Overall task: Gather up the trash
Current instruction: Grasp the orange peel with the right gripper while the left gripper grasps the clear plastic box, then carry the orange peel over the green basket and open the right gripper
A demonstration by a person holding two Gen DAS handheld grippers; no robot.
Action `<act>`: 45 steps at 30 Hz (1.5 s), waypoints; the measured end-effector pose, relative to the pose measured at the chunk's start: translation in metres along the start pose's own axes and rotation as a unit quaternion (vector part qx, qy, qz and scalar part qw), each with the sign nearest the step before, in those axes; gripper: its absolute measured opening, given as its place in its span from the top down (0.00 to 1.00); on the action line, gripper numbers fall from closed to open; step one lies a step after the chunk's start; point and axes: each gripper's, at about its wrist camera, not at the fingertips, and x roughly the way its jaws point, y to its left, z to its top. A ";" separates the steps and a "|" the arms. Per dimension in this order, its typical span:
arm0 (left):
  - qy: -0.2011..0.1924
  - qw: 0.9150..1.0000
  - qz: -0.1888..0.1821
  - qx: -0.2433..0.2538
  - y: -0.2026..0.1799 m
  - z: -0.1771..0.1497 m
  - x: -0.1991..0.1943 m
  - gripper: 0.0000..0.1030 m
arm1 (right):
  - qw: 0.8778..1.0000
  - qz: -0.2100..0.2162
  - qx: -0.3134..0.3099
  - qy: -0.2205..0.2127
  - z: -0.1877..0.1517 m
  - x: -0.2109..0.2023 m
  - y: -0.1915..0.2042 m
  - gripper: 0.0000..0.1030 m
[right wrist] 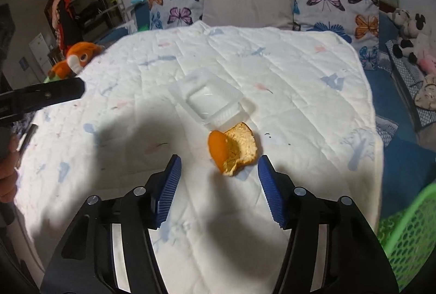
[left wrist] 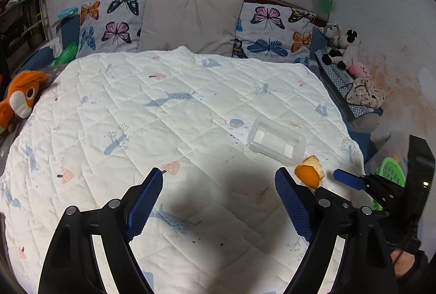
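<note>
A piece of orange peel (right wrist: 231, 149) lies on the white quilt (right wrist: 299, 70), just in front of a clear plastic container (right wrist: 209, 95). My right gripper (right wrist: 219, 158) hangs over the quilt, open; the peel sits at its blue fingertips and slightly ahead of them, and neither pad touches it. In the left wrist view the peel (left wrist: 310, 171) and the container (left wrist: 276, 143) lie to the right. My left gripper (left wrist: 219, 171) is open wide over bare quilt with nothing between its fingers. One blue finger (left wrist: 350, 179) of the right gripper reaches in beside the peel.
A green perforated basket (right wrist: 408, 234) stands off the bed's right side. Butterfly pillows (left wrist: 114, 27) and a grey cushion (left wrist: 190, 21) line the headboard. An orange plush toy (left wrist: 21, 98) lies at the left edge and soft toys (left wrist: 340, 49) at the right. A hand (right wrist: 8, 179) shows at far left.
</note>
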 end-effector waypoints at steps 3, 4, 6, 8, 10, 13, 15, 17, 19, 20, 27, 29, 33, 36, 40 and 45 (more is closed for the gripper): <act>0.007 1.000 -0.002 0.002 0.000 0.001 0.010 0.21 | 1.000 -0.004 0.000 0.005 0.002 0.013 -0.006 0.44; 0.008 1.000 -0.002 0.002 0.000 0.001 0.012 0.21 | 1.000 -0.006 0.002 0.007 0.003 0.017 -0.007 0.44; 0.013 1.000 -0.004 0.003 -0.002 0.001 0.018 0.21 | 1.000 -0.003 0.002 0.010 0.004 0.022 -0.009 0.46; 0.017 1.000 -0.006 0.003 -0.003 0.001 0.023 0.21 | 1.000 -0.007 -0.004 0.016 0.003 0.027 -0.008 0.50; 0.023 1.000 -0.005 0.005 -0.006 0.001 0.029 0.21 | 0.999 -0.021 -0.012 0.021 0.002 0.031 -0.006 0.56; 0.030 1.000 -0.008 0.003 -0.011 0.002 0.035 0.21 | 1.000 -0.021 -0.016 0.014 0.001 0.029 -0.006 0.61; 0.034 0.999 -0.011 0.000 -0.014 0.005 0.039 0.21 | 1.000 -0.016 -0.011 0.012 0.000 0.025 -0.008 0.64; 0.039 0.999 -0.014 -0.005 -0.020 0.008 0.043 0.21 | 1.000 -0.015 -0.007 0.010 -0.001 0.019 -0.010 0.65; 0.044 0.999 -0.019 -0.013 -0.026 0.011 0.048 0.21 | 1.000 -0.012 -0.006 0.007 -0.003 0.012 -0.011 0.66; 0.046 0.999 -0.022 -0.016 -0.029 0.012 0.050 0.21 | 1.000 -0.011 -0.006 0.005 -0.005 0.007 -0.012 0.66; 0.080 0.993 -0.039 -0.073 -0.047 0.025 0.077 0.21 | 1.000 -0.004 0.001 -0.015 -0.015 -0.026 -0.020 0.66; 0.091 0.990 -0.037 -0.097 -0.051 0.029 0.086 0.21 | 1.000 0.001 0.007 -0.023 -0.019 -0.036 -0.025 0.66; 0.100 0.987 -0.021 -0.125 -0.059 0.037 0.100 0.21 | 0.999 0.007 0.015 -0.032 -0.027 -0.052 -0.035 0.66; 0.113 0.982 -0.008 -0.152 -0.063 0.040 0.111 0.21 | 0.999 0.008 0.023 -0.036 -0.032 -0.058 -0.041 0.66; 0.123 0.975 0.001 -0.185 -0.067 0.043 0.123 0.21 | 0.998 0.008 0.040 -0.041 -0.040 -0.066 -0.053 0.65; 0.133 0.969 0.010 -0.209 -0.072 0.047 0.134 0.21 | 0.998 0.004 0.058 -0.040 -0.050 -0.071 -0.066 0.65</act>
